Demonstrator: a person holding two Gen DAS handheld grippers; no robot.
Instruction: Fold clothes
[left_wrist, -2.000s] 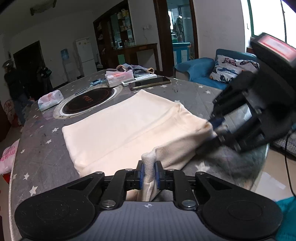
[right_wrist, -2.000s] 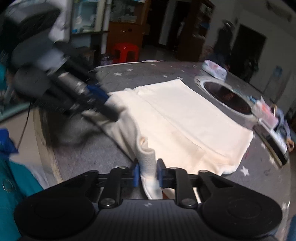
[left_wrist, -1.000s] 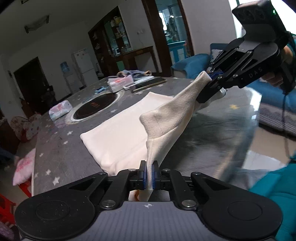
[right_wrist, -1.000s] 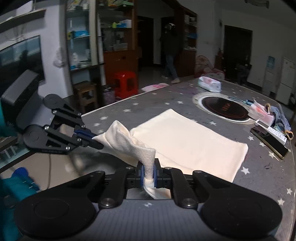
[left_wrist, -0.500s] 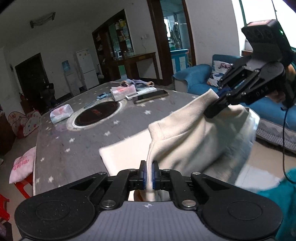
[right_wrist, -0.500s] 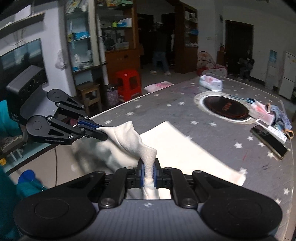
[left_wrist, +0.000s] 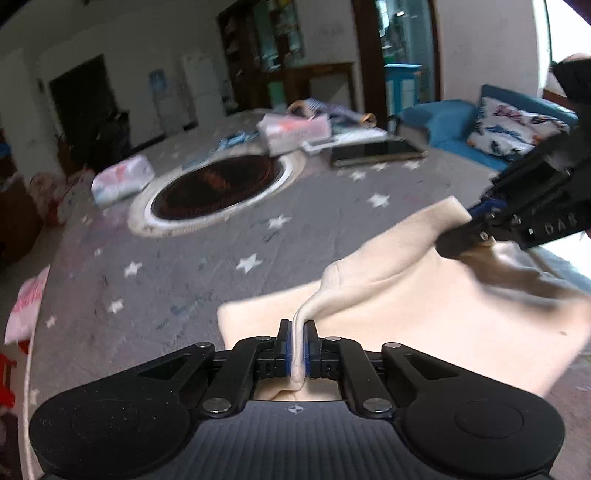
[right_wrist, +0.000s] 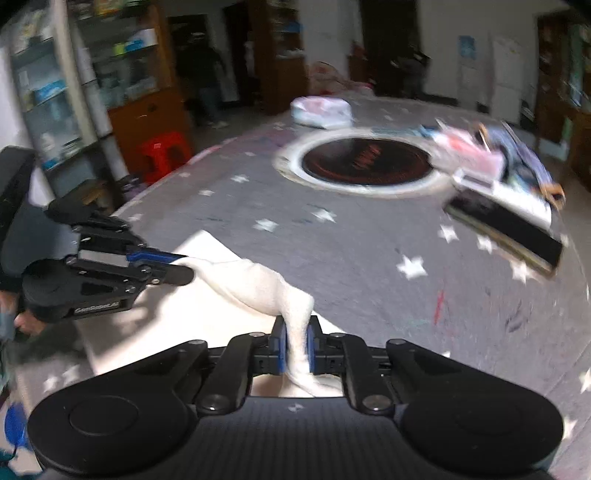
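While each tool, left and right, clamps a corner of the cream garment, the fold over the counter looks half done, edge not yet laid.

Both tools are matte black plastic. The left gripper has a wide ribbed body that swells into two rounded lobes, each with a shallow round disc set in it. Flat angled link bars run inward from the lobes, pinned by silver round-headed screws, and end in narrow black fingers faced with blue pads. A small white cross-in-circle mark sits at the body's middle. The right gripper has the same build, lobes, silver screws and blue-faced fingers. Seen from the side, each tool shows pale raised lettering, blurred, on its side plate.
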